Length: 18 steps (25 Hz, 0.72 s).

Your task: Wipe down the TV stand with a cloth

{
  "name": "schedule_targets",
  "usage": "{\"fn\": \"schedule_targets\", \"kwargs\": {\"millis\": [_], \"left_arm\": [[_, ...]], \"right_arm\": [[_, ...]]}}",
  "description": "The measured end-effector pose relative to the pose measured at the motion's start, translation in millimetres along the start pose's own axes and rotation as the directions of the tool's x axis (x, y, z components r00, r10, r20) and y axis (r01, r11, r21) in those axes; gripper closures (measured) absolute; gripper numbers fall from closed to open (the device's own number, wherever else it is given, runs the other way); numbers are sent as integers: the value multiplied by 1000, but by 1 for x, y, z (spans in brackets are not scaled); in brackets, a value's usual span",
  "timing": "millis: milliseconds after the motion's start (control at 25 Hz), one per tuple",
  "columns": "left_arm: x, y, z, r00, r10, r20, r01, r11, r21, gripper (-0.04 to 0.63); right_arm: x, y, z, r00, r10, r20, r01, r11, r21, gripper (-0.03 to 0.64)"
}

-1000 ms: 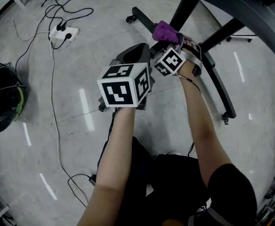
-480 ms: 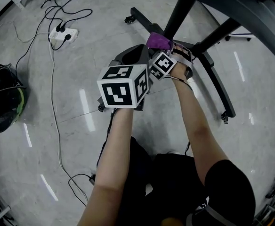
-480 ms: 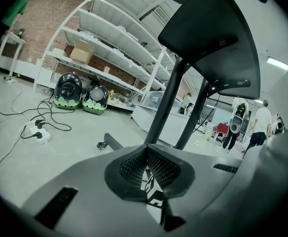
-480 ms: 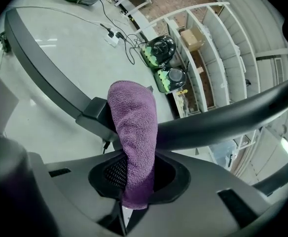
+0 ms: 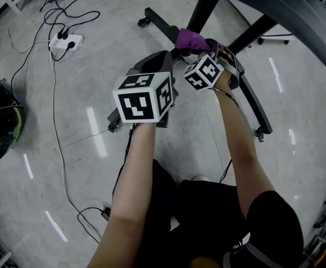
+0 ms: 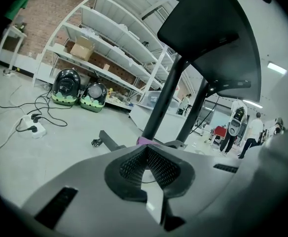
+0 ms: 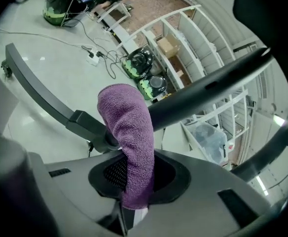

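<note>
We find the right gripper (image 7: 134, 174) clamped on the purple cloth (image 7: 126, 127) by the TV stand (image 5: 163, 22) base, and the left gripper (image 6: 145, 148) with jaws together, empty.

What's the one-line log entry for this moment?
right tongs: shut on purple microfibre cloth | cloth beside black metal TV stand base | left tongs: shut, empty

Worn on the person's head, one camera looks steeply down past both forearms (image 5: 135, 172) to the floor (image 5: 68, 149). A camera close behind the left gripper (image 6: 145, 149) faces level toward the TV stand (image 6: 164, 98) and shelving (image 6: 109, 43). The right gripper (image 7: 134, 181) camera, tilted, looks across the stand's base. All three views share the stand and the cloth (image 7: 126, 127).
</note>
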<state>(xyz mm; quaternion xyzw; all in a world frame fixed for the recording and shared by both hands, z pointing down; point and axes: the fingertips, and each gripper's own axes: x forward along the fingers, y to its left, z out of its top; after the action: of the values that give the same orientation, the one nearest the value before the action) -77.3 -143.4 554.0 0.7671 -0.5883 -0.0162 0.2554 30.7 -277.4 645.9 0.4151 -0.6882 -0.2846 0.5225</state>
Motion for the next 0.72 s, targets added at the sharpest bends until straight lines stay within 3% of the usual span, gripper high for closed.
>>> {"fn": "schedule_targets", "kwargs": {"millis": [200,320,560,720], "left_arm": [[9,-18,-7,999,-41,-19,41,999,5,588],[13,-27,-9,998,-62,-24,62,998,3,588],[16,-30,-13,997,-69,-36,69,998,13,588],[17,-25,-15,997,-55,-44,56,998,19,588]], "right_arm": [[-40,-66,-5,994,-85,71,75,989,128,528],[-62,-109,-6,981,-163,107,132,960,246,528],[-85,-183,-17,948,-310,79,226,825,518,528],[-83,-206,-15,935,-349,62,241,754,611,528]]}}
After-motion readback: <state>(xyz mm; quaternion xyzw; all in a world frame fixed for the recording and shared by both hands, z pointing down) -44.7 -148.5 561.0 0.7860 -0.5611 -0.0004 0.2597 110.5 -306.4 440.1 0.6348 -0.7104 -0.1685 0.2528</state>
